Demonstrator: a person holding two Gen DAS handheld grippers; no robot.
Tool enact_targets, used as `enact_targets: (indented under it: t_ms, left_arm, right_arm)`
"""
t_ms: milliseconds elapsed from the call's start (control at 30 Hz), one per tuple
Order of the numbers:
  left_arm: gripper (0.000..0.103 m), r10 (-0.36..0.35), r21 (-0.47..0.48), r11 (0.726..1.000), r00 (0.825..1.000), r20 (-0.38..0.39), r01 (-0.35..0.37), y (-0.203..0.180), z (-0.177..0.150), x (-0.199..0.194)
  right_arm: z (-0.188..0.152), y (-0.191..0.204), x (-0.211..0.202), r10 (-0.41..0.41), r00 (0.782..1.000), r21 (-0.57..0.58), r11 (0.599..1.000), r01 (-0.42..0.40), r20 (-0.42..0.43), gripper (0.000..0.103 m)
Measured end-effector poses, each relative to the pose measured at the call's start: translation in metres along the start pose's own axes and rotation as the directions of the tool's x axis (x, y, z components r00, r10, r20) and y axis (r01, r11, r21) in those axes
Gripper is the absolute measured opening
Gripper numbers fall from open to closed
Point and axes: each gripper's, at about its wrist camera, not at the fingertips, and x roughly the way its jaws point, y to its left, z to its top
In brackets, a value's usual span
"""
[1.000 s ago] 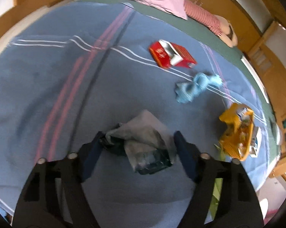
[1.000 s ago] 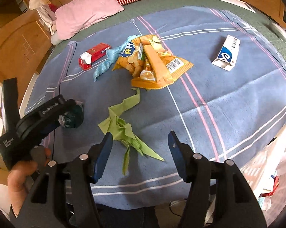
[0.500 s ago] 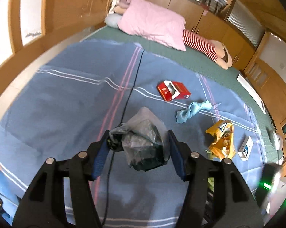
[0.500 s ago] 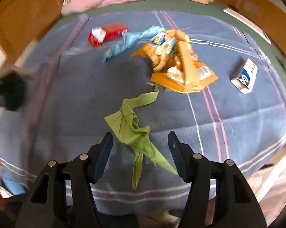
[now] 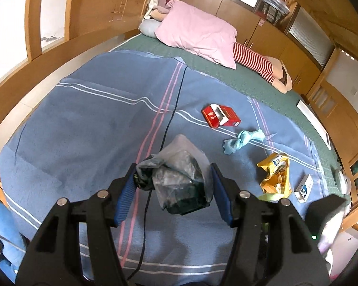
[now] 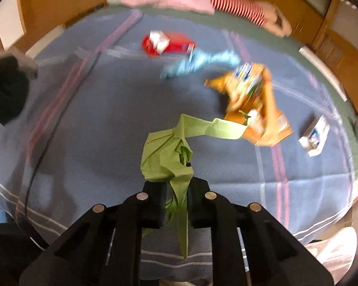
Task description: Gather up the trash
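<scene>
Two pieces of trash are in hand at once. The left gripper (image 5: 173,191) is clamped on a crumpled grey plastic bag (image 5: 179,178), which is held between the blue pads (image 5: 125,194) above the blue blanket (image 5: 83,131). The right gripper (image 6: 176,199) is closed on a green paper scrap (image 6: 169,150); the jaws stand close together with the scrap pinched between them. One long end of the scrap is trailed toward the orange chip bag (image 6: 255,104). Because the right wrist view is motion-blurred, it cannot be told whether that end touches the chip bag or merely lies just beside it.

The step in hand is judged to be the carrying away of picked items, with most of the collection not yet done. Left on the blanket are a red carton (image 5: 220,118), a light blue rag (image 5: 241,140), the chip bag and a small white and blue box (image 5: 304,188), set well apart from one another.

The next move calls for both held items to be taken to a receptacle and released there. A pale bag-like shape (image 6: 331,250) is seen at the lower right edge of the right wrist view and may serve. The trailing end of the scrap should be lifted clear so that the chip bag is not dragged.
</scene>
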Motion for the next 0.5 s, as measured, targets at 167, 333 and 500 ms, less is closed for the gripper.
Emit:
enact_targets:
  t_ms: [167,333,500]
  left_arm:
    - [0.061,0.015,-0.020,1.000,1.000,0.001,-0.015,0.008,0.001,-0.002]
    - [0.061,0.020,-0.017,1.000,1.000,-0.001,-0.020,0.008,0.002,-0.002]
    - [0.061,0.021,0.000,1.000,1.000,-0.005,-0.021,0.004,0.001,0.001]
  right_arm:
    - [0.005,-0.013,-0.037,0.090,0.996,0.108,0.990,-0.093,0.029,0.015]
    - [-0.004,-0.011,-0.045,0.130,0.991,0.156,0.979,-0.131,0.017,0.015]
    - [-0.008,-0.009,-0.050,0.115,0.993,0.153,0.981,-0.119,0.031,0.015]
